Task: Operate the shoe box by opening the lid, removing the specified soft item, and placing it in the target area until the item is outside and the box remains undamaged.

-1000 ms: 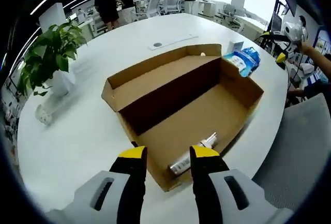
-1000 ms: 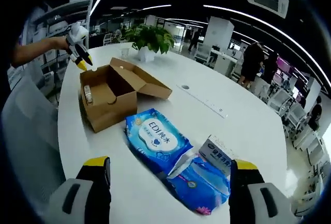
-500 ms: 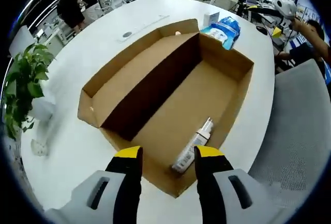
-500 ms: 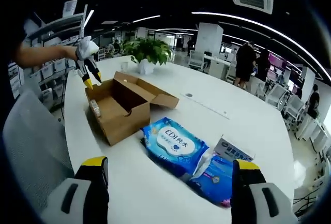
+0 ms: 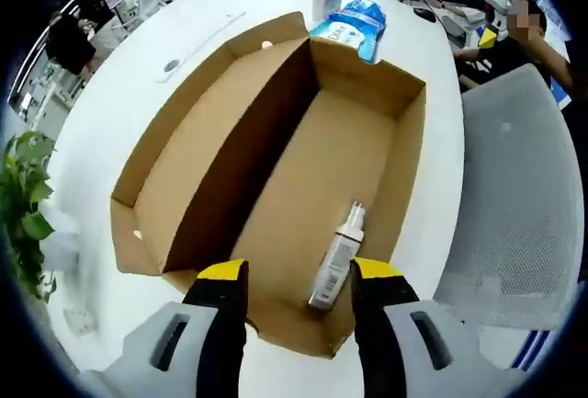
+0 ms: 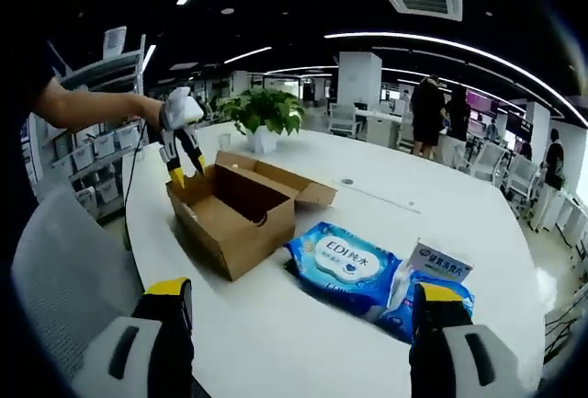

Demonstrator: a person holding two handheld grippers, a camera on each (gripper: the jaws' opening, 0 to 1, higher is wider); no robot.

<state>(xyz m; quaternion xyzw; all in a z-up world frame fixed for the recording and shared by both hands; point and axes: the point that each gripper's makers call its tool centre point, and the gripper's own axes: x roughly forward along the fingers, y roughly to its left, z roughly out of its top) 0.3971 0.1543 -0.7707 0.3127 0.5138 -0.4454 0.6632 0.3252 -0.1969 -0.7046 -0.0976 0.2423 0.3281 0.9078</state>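
Left hand-held gripper (image 5: 292, 274) hung right over the near end of the open shoe box (image 5: 276, 187), jaws parted a bit with nothing between them. Its yellow tips sat just above the box's near wall, and the small white bottle (image 5: 336, 255) lay on the box floor just ahead of the right-side jaw, tilted along the box's length. That bottle was all that could be seen in the box; the lid (image 5: 197, 154) was folded back flat on the far side. The box sat close to the rim of the white worktop (image 5: 119, 85), with a grey chair (image 5: 514, 196) right past that edge, so not much room on that side.

Right hand-held gripper (image 6: 299, 301) was well back from the box, jaws spread wide and empty. Ahead of it, on the worktop, lay two blue wipe packs (image 6: 344, 265) beside a small white carton (image 6: 436, 260), outside the box and near it. From there the other gripper (image 6: 182, 145) could be seen poised over the box's far end. Plenty of bare worktop lay beyond, up to a potted plant (image 6: 265, 113).
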